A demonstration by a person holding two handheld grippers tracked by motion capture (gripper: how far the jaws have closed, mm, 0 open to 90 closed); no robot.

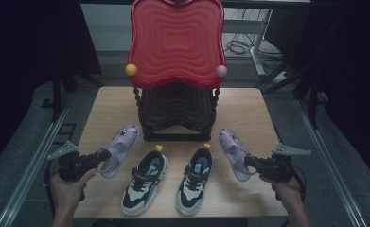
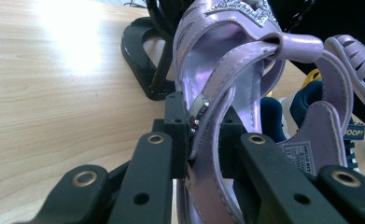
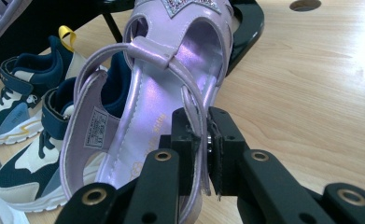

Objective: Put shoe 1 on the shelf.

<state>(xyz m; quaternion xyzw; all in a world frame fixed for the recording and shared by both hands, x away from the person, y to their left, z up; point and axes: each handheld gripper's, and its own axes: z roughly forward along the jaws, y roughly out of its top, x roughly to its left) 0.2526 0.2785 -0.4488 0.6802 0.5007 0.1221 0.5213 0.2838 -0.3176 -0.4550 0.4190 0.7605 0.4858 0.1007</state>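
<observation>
In the high view the top edge of the frame cuts off the glossy red wavy-rimmed plastic tray [image 1: 175,40] that stands on a black two-tier rack [image 1: 175,111] at the far middle of the pale wooden table [image 1: 249,109], and the red tray hides most of the rack's dark lower shelf; the room around is too dark to read. At lower left the left gripper [image 1: 101,154] is closed on the heel end of the left lilac strappy sandal [image 1: 121,147], and at lower right the right gripper [image 1: 248,161] is closed on the heel end of the right lilac strappy sandal [image 1: 231,150]; the pads themselves are too small to make out here. Between the sandals, in the lower middle, sits a pair of navy-and-cream children's sneakers [image 1: 167,180]. In the left gripper view the jaws stand narrowly apart, pinching a side strap beside the buckle of the left lilac strappy sandal [image 2: 227,70], which fills the centre; its toe is cut off at the top, and the sneakers are mostly hidden behind it at right. In the right gripper view the jaws are likewise nearly together, clamped on the thin strap of the right lilac strappy sandal [image 3: 171,84]; its toe runs out of the top edge, and the sneakers [image 3: 26,116] lie partly hidden at left.
</observation>
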